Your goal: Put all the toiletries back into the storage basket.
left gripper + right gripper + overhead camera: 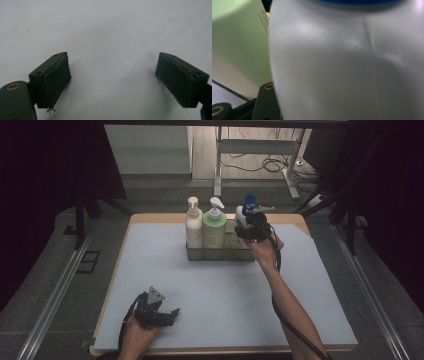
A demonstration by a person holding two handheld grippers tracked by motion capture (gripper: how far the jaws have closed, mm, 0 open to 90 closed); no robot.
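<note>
My right gripper (251,227) is at the white spray bottle (243,215) with the blue cap, which stands at the right end of the clear bin (220,254) beside the green pump bottle (214,227). I cannot tell its jaw state. My left gripper (167,315) rests on the mat (225,295), jaws spread, holding nothing.

High view looks fwd and down over the whole table (150,245). Left gripper view faces the bare mat close up; right gripper view sits hard against the blue-capped bottle (347,62), also seen from high.
</note>
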